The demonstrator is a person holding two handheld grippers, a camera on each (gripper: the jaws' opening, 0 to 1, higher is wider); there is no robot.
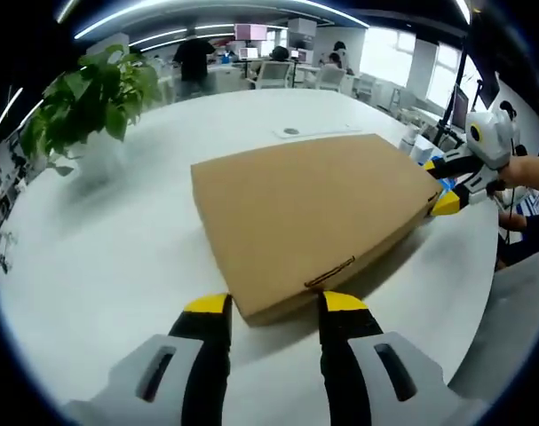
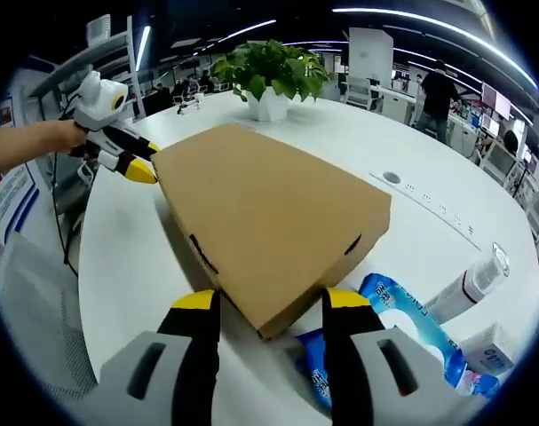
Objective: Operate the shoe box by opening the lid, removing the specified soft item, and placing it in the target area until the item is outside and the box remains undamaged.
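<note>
Straddling opposite shoe box [image 1: 309,213] corners, contents apparently hidden.

Open-plan office: desks [image 1: 278,71], strip lights [image 2: 411,19].

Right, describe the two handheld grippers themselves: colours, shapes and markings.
The left gripper has two black jaws with yellow tips, rising from light grey moulded housings with dark slots. The right gripper matches it: black jaws, yellow tips, grey slotted housings. Seen from the left gripper view, it has a white rounded body with a yellow ring, held in a bare hand.
</note>
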